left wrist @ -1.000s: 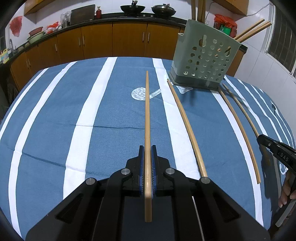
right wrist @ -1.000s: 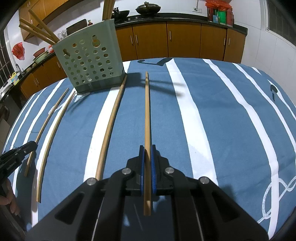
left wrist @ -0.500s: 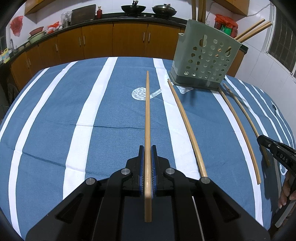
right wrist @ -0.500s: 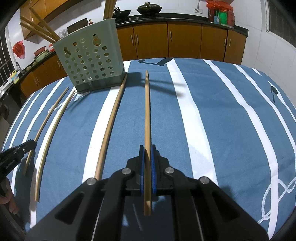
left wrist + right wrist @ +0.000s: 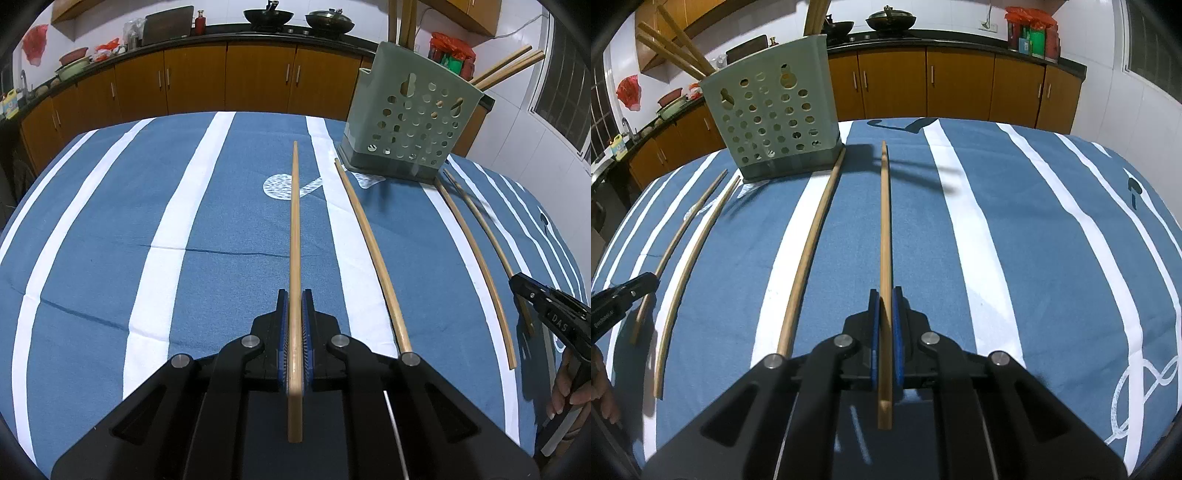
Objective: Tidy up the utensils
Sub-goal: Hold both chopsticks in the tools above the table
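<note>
My left gripper (image 5: 294,295) is shut on a long wooden chopstick (image 5: 294,229) that points forward over the table. My right gripper (image 5: 885,293) is shut on another chopstick (image 5: 884,221), held the same way. A green perforated utensil holder (image 5: 410,122) stands at the far side with several chopsticks sticking out; it also shows in the right wrist view (image 5: 772,118). Three loose chopsticks lie on the cloth: one (image 5: 373,251) beside my left gripper, two (image 5: 476,258) further right. The right gripper's tip shows in the left wrist view (image 5: 546,314).
The table carries a blue cloth with white stripes (image 5: 166,240). Wooden kitchen cabinets (image 5: 229,81) with pots on the counter run along the far wall. The left gripper's tip shows at the left edge of the right wrist view (image 5: 620,299).
The right gripper has risen a little and shifted slightly; the holder looks a bit nearer in its view. The left gripper has hardly moved.
</note>
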`<action>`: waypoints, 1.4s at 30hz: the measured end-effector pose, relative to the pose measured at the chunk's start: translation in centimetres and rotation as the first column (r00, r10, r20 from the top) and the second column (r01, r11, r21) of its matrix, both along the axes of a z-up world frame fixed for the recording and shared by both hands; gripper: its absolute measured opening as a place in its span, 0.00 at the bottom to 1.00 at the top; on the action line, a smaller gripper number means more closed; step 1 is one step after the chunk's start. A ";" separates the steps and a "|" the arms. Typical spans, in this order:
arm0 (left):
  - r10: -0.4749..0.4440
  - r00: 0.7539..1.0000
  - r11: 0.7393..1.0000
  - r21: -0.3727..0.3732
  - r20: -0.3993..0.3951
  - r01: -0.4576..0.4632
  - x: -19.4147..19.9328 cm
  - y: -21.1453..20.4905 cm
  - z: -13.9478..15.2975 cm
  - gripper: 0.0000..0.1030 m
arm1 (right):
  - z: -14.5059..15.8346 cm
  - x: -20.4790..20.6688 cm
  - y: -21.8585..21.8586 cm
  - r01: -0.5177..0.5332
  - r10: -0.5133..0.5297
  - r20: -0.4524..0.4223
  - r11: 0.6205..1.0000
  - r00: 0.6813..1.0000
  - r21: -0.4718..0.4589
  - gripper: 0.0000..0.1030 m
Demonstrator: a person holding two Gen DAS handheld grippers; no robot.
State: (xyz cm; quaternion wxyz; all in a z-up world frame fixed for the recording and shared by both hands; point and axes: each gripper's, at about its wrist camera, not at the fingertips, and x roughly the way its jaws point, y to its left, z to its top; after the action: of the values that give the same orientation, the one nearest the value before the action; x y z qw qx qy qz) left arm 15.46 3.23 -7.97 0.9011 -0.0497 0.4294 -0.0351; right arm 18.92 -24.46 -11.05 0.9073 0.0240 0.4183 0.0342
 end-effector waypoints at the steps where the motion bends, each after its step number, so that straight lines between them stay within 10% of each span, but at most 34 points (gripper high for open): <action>1: 0.000 1.000 1.000 -0.002 0.000 0.000 0.0 0.0 0.0 0.08 | 0.0 0.0 0.0 0.001 -0.001 0.000 1.000 1.000 -0.004 0.08; 31: 0.002 1.000 1.000 -0.029 0.000 -0.002 0.0 0.2 -0.1 0.09 | 0.0 0.0 0.0 0.005 -0.005 0.000 1.000 1.000 -0.004 0.09; 42: -0.051 0.999 0.995 0.083 -0.002 0.051 -0.6 -1.1 0.1 0.08 | 0.4 -0.7 -1.2 0.012 -0.011 -0.014 0.999 1.000 0.052 0.08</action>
State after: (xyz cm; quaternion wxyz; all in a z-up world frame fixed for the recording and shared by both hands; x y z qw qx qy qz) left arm 14.89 2.17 -7.85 0.9012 -0.0013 0.4315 -0.0403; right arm 18.22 -25.65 -10.63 0.9036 0.0503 0.4235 0.0397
